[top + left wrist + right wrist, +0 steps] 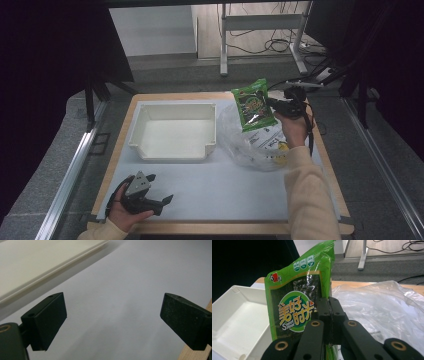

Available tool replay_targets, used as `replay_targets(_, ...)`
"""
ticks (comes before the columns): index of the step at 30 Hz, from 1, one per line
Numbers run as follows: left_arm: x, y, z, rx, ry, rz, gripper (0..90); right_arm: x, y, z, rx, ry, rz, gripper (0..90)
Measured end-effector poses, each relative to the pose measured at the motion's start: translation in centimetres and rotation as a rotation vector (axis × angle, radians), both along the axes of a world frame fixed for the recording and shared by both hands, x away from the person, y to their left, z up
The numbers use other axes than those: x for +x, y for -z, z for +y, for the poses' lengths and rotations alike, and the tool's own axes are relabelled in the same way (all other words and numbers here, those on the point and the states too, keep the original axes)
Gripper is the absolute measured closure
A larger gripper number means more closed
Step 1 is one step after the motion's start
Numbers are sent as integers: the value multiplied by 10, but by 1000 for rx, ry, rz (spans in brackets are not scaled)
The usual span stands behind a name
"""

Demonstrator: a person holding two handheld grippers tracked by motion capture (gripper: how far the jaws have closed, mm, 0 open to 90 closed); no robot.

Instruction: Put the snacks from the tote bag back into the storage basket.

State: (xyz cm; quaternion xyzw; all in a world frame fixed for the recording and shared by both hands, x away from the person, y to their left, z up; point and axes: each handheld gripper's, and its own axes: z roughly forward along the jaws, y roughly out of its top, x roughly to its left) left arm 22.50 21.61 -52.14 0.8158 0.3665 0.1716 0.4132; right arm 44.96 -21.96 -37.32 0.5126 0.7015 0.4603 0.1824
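While the green snack packet [254, 105] is pinched by its edge in the closed right gripper [274, 106], held above the clear plastic bag [250, 145], it should be carried level to the white tray [172, 149]; the left gripper [161, 199] is kept wide open, empty.

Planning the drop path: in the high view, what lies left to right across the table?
Left gripper → white bin → green snack pack → right gripper, shut on the pack's edge.
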Motion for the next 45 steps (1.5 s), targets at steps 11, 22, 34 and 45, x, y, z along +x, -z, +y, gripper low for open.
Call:
replay_targets(11,0,0,0,-2,-2,-1,67,0,-7,16,4,-30,-13,896)
replay_targets(22,0,-1,1,-5,-3,-3,67,3,-5,31,21,-55,-14,895)
replay_targets(34,0,-1,2,-7,-3,-2,67,5,-4,47,33,-79,-15,896)
replay_targets(45,0,-1,3,-6,0,-4,66,8,-1,68,43,-105,0,895)
